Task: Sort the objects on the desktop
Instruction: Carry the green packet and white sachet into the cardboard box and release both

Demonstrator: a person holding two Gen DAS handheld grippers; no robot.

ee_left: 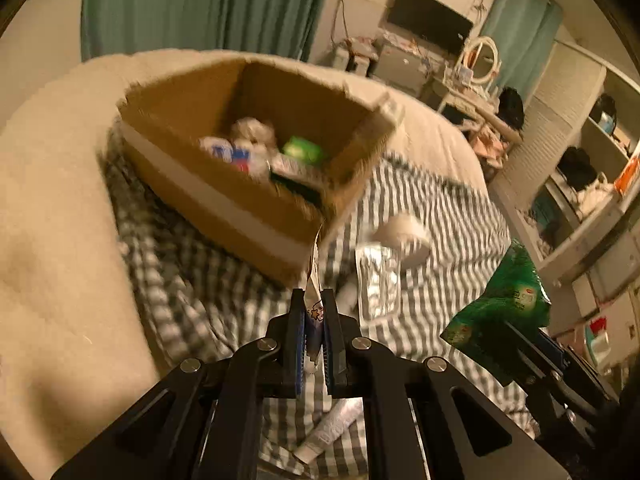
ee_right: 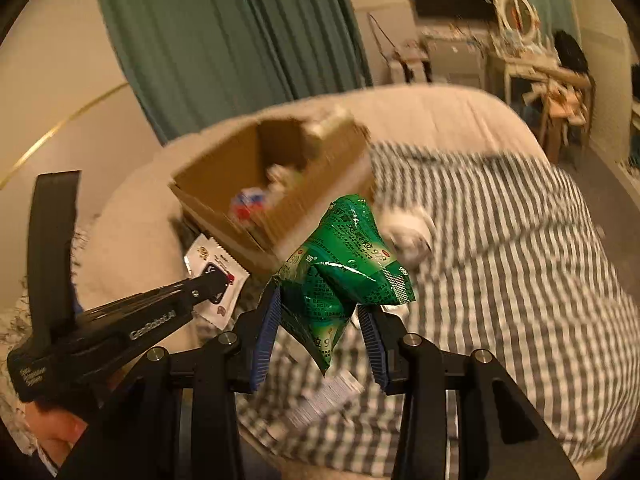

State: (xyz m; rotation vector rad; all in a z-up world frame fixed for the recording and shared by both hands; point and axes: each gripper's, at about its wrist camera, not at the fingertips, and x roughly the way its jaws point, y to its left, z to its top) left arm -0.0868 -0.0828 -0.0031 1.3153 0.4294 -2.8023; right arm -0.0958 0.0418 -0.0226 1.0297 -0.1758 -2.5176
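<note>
My left gripper [ee_left: 313, 300] is shut on a thin white sachet [ee_left: 315, 272], held edge-on just in front of the near corner of the open cardboard box [ee_left: 180, 168]. The box holds several small packets, one green and one red-and-blue. From the right wrist view, that same sachet [ee_right: 202, 254] shows flat, with the left gripper [ee_right: 216, 276] clamped on it beside the cardboard box [ee_right: 216, 178]. My right gripper [ee_right: 320, 332] is shut on crumpled green packets [ee_right: 344, 268], held in the air. In the left wrist view they appear at the right as green packets [ee_left: 506, 300].
The box sits on a bed with a grey-and-white striped cover [ee_left: 432, 208] and a cream blanket [ee_left: 48, 208]. On the cover lie a silver foil packet [ee_left: 378, 280], a white crumpled object [ee_left: 404, 236] and a white tube [ee_left: 332, 428]. Shelves [ee_left: 580, 168] stand to the right. A hand [ee_right: 52, 436] holds the left gripper.
</note>
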